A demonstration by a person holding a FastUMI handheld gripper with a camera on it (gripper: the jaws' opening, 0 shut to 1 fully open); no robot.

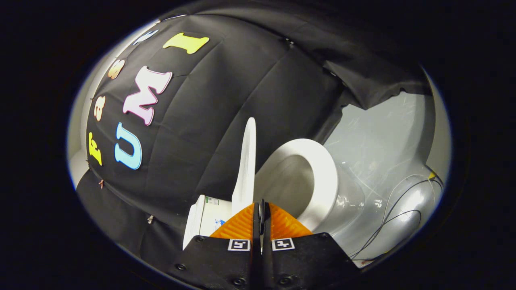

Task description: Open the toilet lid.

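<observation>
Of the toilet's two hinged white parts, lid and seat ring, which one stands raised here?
The lid: it stands upright, edge-on, just ahead of the closed hand-held gripper. The seat ring lies flat on the bowl.

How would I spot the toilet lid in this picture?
Find the white toilet against the black cloth wall. The lid is the thin white slab standing upright just beyond the closed orange fingers, edge-on, unlike the flat oval seat ring beside it.
</observation>
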